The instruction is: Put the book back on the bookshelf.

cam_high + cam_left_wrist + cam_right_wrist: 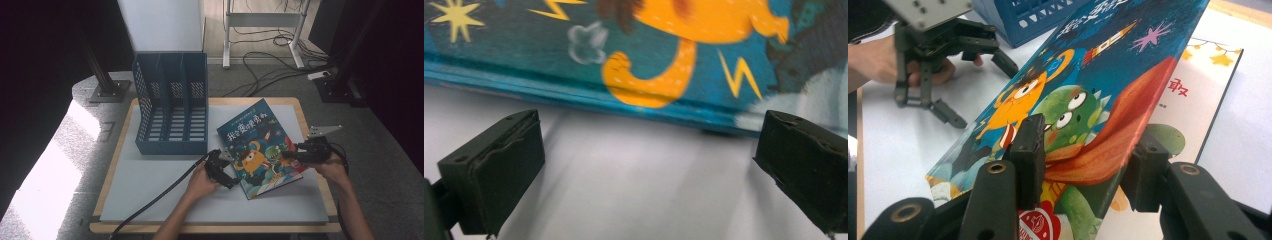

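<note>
A bare stretch of desk [150, 190] runs along the near edge and left of the left gripper [222, 167], giving open passage there. The blue file rack [170, 102] blocks the far left. The picture book [260, 147] takes up the middle right, its front cover tilted up off the pages, with a gap under the cover. A narrow strip of desk separates the left gripper's fingers [499, 170] from the book's spine.

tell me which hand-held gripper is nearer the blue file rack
Left. The left hand-held gripper sits just below the file rack's front corner, at the book's left edge; the right hand-held gripper is across the book, lifting its cover.
</note>
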`<state>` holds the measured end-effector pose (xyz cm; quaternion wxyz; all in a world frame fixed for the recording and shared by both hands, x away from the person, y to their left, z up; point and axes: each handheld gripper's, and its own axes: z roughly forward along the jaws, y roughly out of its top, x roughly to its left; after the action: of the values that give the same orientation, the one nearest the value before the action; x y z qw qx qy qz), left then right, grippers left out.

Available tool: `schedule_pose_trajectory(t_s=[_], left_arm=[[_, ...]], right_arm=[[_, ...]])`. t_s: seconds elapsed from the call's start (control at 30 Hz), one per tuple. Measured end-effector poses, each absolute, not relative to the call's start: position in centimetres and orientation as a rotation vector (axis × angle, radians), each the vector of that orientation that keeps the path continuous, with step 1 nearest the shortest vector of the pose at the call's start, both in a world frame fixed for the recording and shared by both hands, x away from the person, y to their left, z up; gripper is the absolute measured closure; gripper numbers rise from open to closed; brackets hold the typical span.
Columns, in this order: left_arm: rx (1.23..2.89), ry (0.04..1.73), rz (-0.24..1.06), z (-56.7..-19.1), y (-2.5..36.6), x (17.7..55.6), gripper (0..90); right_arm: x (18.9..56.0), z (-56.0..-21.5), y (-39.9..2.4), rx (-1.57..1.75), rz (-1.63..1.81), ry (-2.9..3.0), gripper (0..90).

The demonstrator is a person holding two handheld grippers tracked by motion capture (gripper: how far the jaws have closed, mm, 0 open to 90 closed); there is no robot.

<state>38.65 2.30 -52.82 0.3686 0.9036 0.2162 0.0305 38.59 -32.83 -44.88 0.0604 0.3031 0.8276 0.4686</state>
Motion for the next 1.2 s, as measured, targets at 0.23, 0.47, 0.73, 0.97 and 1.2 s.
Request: schedule_pose_trajectory(t_s=[0.23,0.47,0.73,0.97,1.2], left_arm=[[2.270,0.575,0.000,-52.9,2.4,40.2,0.0],[2.232,0.591,-0.035,-52.8,2.3,41.0,0.0],[2.245,0.598,-0.053,-52.7,2.1,41.2,0.0],[2.224,0.615,-0.095,-52.6,2.2,41.4,0.0],[2.215,0.614,-0.098,-52.2,2.2,41.4,0.0]], right_arm=[[38.2,-44.8,-33.0,0.878,1.430,2.492,56.9],[37.9,-44.5,-33.1,0.849,1.432,2.499,57.1],[37.6,-44.1,-33.5,0.804,1.520,2.517,61.0],[37.9,-44.4,-33.8,0.874,1.506,2.537,61.1],[38.2,-44.9,-34.3,0.971,1.495,2.561,60.8]])
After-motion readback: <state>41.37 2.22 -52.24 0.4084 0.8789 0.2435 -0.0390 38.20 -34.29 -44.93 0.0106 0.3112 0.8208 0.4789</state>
